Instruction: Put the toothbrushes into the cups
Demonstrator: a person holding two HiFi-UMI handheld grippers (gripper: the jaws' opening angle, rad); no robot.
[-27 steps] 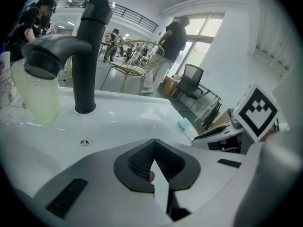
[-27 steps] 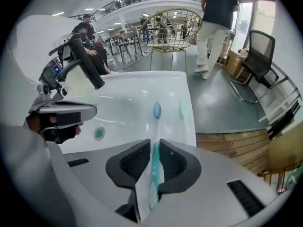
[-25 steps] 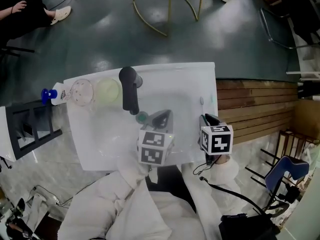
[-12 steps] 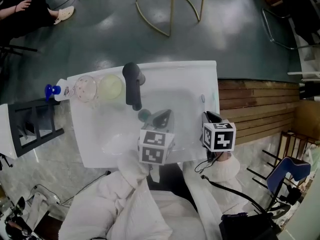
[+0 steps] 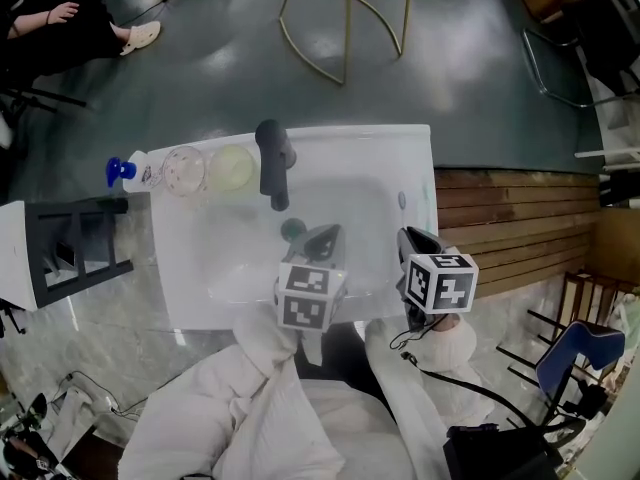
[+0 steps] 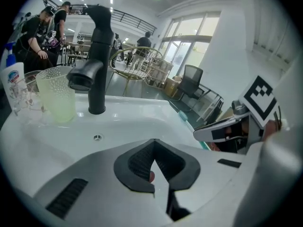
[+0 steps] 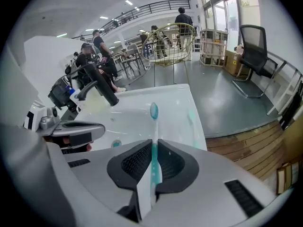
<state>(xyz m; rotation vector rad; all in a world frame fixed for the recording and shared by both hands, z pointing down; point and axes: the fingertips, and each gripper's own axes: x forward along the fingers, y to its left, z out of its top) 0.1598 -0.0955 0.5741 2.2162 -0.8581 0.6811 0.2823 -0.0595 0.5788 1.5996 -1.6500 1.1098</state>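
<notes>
1. Right gripper view: you are pinching a teal toothbrush [image 7: 154, 110] in your right gripper [image 7: 152, 150], its jaws just having been closing, over the sink's [image 7: 177, 103] front right corner.
2. Your left gripper [image 6: 154, 150] is pressing its jaws together, seemingly on nothing.
3. The cups [image 5: 231, 167] are standing at the sink's back left corner.

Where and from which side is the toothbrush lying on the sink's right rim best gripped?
Likely mid-handle, coming straight down from above with the jaws across it. The toothbrush lies flat along the sink rim, thin and long, so only its narrow sides offer a pinch.
</notes>
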